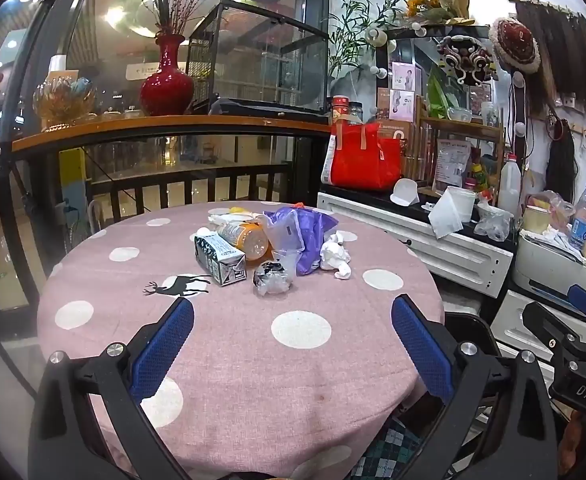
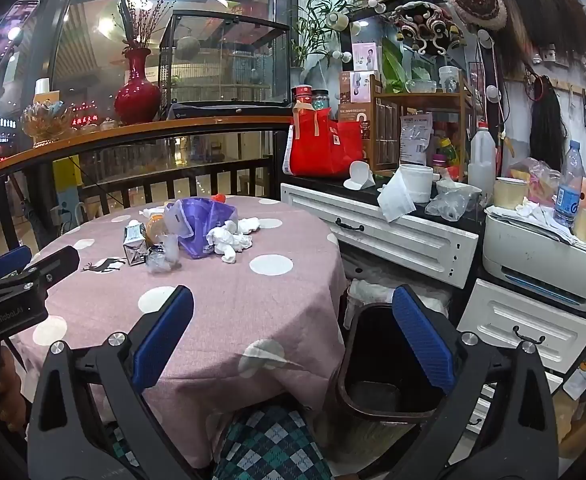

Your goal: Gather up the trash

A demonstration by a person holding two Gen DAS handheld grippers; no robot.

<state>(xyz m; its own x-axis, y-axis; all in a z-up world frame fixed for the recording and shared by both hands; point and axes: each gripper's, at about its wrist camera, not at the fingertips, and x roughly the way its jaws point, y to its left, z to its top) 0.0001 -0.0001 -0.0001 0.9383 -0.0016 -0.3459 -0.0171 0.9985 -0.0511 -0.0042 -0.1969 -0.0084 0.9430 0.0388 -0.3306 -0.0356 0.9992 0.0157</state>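
A heap of trash lies at the far middle of the round pink dotted table [image 1: 253, 360]: a black-and-white milk carton [image 1: 219, 258], an orange bottle [image 1: 247, 238] on its side, a purple plastic bag [image 1: 309, 236], crumpled white tissues [image 1: 335, 258] and a crushed clear wrapper [image 1: 273, 278]. My left gripper [image 1: 293, 328] hovers open over the near half of the table, well short of the heap. In the right wrist view the same heap shows with the purple bag [image 2: 203, 222] and tissues [image 2: 233, 238]. My right gripper [image 2: 293, 320] is open above the table's right edge and a dark bin [image 2: 389, 364].
A white cabinet [image 2: 393, 240] crowded with containers, a red bag [image 2: 325, 146] and a printer [image 2: 545, 260] stands to the right. A wooden shelf with a red vase [image 1: 167, 80] and a glass case runs behind. A plaid-clad knee [image 2: 269, 444] shows below the table edge.
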